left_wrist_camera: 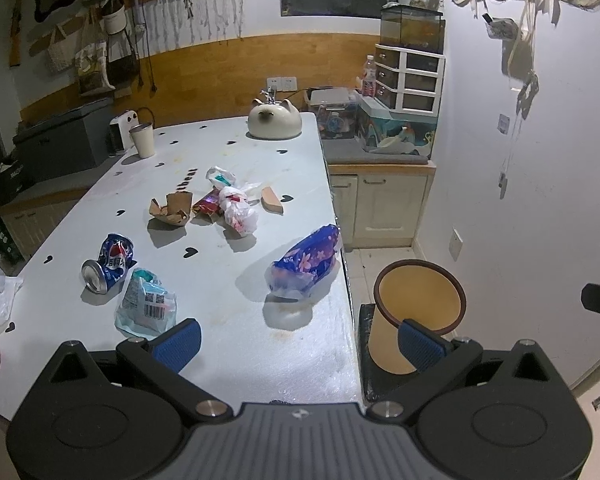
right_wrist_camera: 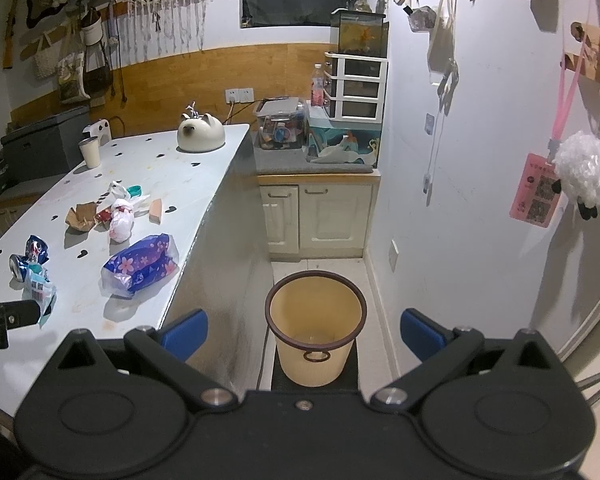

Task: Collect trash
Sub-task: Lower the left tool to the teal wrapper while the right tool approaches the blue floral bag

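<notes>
Left gripper [left_wrist_camera: 299, 341] and right gripper [right_wrist_camera: 304, 333]: both wide open, empty; blue packet [left_wrist_camera: 306, 259] lay near table's [left_wrist_camera: 236, 356] right edge, nearest bin [right_wrist_camera: 315, 326], best lifted first, pinched mid-body.

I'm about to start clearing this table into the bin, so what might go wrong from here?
The blue floral packet lies near the table edge; a nudge may knock it onto the floor beside the bin. The crushed Pepsi can touches the barcode wrapper, so grasping one may drag the other.
</notes>
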`<state>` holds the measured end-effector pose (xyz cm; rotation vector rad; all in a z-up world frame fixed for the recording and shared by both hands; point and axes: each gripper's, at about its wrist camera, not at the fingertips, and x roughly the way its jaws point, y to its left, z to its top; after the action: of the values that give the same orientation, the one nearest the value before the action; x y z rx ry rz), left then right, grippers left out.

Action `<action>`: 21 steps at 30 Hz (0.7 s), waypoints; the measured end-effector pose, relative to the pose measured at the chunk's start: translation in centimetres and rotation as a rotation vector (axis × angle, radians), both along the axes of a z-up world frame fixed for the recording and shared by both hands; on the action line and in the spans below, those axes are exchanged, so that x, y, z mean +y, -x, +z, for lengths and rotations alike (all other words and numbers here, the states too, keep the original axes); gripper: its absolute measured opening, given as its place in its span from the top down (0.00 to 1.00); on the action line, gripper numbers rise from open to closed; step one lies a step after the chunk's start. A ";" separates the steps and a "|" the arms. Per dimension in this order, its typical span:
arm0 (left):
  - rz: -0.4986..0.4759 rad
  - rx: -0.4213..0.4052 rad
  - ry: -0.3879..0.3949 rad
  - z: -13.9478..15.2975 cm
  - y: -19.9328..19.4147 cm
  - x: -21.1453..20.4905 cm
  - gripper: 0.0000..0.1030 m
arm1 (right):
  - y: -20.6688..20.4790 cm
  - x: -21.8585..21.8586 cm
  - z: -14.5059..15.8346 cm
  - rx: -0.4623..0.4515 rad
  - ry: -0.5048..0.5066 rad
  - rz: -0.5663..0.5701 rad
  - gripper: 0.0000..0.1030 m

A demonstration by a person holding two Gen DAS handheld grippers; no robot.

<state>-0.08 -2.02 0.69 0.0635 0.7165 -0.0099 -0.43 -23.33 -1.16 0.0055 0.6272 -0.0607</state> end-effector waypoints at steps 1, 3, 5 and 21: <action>0.008 -0.004 0.000 0.1 0.0 0.0 0.00 | 0.0 -0.1 -0.1 -0.003 0.002 0.004 0.00; 0.023 -0.010 0.001 0.3 -0.1 -0.2 0.00 | 0.0 -0.4 0.0 -0.006 -0.001 0.013 0.00; 0.041 -0.021 -0.003 0.6 -0.3 -0.6 0.00 | -0.2 -0.9 0.1 -0.010 -0.001 0.026 0.00; 0.155 -0.091 -0.008 2.4 -1.9 -0.9 0.00 | -4.8 -1.9 1.1 -0.074 -0.001 0.201 0.00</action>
<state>1.86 -2.92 3.07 0.0155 0.6291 0.1433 4.36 -25.20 -0.09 -0.0543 0.5514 0.1341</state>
